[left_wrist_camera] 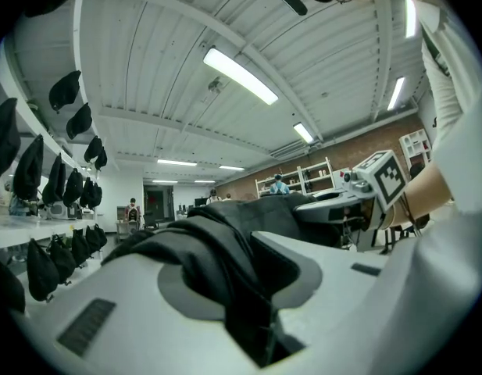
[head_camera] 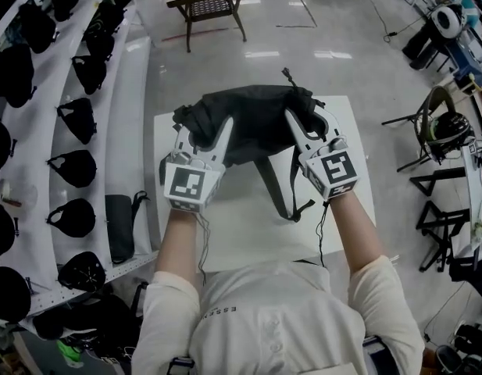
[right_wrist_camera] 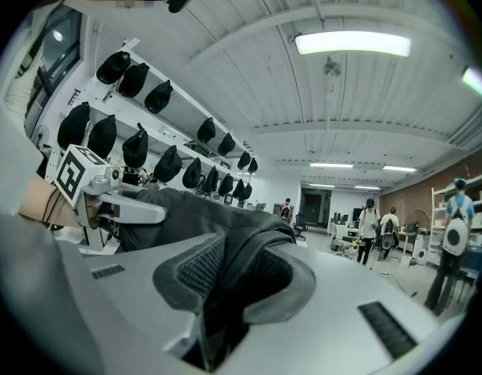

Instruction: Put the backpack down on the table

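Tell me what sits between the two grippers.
The backpack spans the gap, clamped by left gripper and right gripper, over the table; clear in head view.

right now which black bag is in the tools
The backpack over the table, clamped by the left tool and right tool; the others sit on shelves.

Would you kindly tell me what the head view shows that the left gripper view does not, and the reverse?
Only the head view: the white table beneath the backpack, its dangling straps, and a small wooden table beyond. Only the left gripper view: ceiling lights, distant people, and black fabric pinched between the jaws of the left gripper. Both: the backpack, the right gripper, and rows of black bags.
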A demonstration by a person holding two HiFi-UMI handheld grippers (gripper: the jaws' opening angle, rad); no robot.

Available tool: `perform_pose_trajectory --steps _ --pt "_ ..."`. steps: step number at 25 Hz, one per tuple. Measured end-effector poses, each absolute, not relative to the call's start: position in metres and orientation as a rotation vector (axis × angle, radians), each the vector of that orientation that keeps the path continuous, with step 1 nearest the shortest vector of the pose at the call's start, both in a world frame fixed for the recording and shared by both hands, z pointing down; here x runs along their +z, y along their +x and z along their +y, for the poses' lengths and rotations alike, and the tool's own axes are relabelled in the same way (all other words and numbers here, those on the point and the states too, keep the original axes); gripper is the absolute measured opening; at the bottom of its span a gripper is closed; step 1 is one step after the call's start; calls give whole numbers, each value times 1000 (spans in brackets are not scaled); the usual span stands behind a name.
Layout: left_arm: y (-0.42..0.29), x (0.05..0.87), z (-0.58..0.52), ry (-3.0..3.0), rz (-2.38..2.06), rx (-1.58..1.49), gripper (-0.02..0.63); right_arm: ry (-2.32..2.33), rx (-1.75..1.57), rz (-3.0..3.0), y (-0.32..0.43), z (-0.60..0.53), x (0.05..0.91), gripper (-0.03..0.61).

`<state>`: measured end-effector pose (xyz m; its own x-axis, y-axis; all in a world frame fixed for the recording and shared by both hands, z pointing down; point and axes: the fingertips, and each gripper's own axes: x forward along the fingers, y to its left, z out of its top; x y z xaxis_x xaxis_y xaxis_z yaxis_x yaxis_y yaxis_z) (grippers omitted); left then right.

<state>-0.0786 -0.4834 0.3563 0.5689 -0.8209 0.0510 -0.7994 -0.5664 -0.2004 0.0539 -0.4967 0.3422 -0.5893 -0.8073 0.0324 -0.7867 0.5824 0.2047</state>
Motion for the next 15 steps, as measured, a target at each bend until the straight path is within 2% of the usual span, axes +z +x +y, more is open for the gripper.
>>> perform_pose_trajectory --steps 15 --pt "-80 411 -497 -2702 1408 -232 100 1316 -109 -2694 55 -513 403 100"
